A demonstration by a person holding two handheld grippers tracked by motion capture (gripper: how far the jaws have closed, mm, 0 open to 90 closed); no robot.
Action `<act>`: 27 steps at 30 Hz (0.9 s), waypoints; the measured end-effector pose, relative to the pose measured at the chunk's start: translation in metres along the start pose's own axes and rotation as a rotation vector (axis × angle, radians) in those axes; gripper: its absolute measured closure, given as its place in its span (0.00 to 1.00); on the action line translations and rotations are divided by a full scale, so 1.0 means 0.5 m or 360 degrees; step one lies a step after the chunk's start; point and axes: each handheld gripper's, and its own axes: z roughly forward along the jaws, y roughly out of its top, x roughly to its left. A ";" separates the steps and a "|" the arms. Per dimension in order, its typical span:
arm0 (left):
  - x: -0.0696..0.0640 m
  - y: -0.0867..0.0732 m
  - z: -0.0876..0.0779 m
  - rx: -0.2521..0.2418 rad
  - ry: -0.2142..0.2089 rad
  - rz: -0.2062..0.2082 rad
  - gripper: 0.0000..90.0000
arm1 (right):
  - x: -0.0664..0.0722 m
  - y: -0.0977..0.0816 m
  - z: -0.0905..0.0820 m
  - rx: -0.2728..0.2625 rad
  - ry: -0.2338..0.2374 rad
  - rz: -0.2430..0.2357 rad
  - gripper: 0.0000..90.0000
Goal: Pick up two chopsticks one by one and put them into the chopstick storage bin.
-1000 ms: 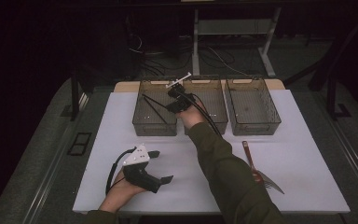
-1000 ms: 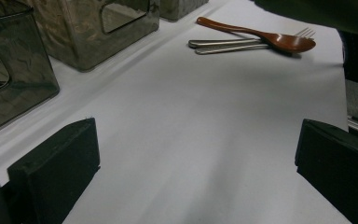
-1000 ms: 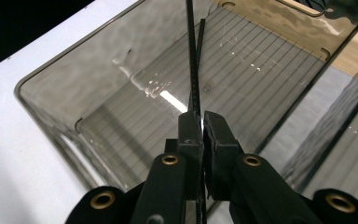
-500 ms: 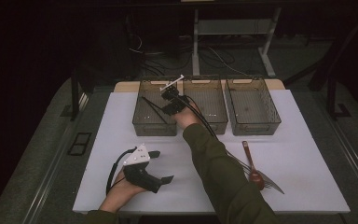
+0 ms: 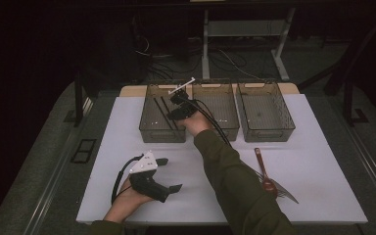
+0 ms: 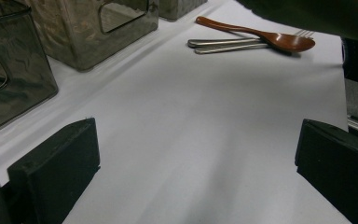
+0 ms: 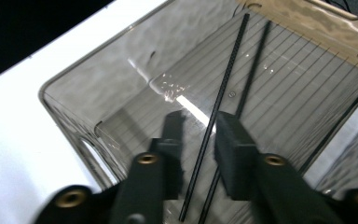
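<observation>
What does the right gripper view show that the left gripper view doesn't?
Right gripper view: two black chopsticks lying inside a smoky bin. The right gripper has just been opening its jaws, and one chopstick runs between them, not pinched.
Left gripper view: a brown spoon lying across a metal fork, and the left gripper wide open with nothing between its jaws.
Both: smoky bin walls and the white table.

White table (image 5: pixel 127 142): three bins (image 5: pixel 215 105), spoon (image 5: pixel 263 169), fork (image 5: pixel 281 192).
</observation>
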 end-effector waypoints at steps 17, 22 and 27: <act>0.000 -0.002 0.000 0.0025 0.0010 0.0006 0.00 | -0.015 -0.052 -0.102 -0.0114 0.0141 -0.0037 0.44; 0.001 -0.002 0.001 0.0022 0.0017 -0.0001 0.00 | -0.020 -0.079 -0.137 -0.0139 0.0156 -0.0074 0.42; -0.001 -0.003 0.001 0.0021 0.0022 -0.0013 0.00 | -0.028 -0.107 -0.170 -0.0174 0.0192 -0.0073 0.41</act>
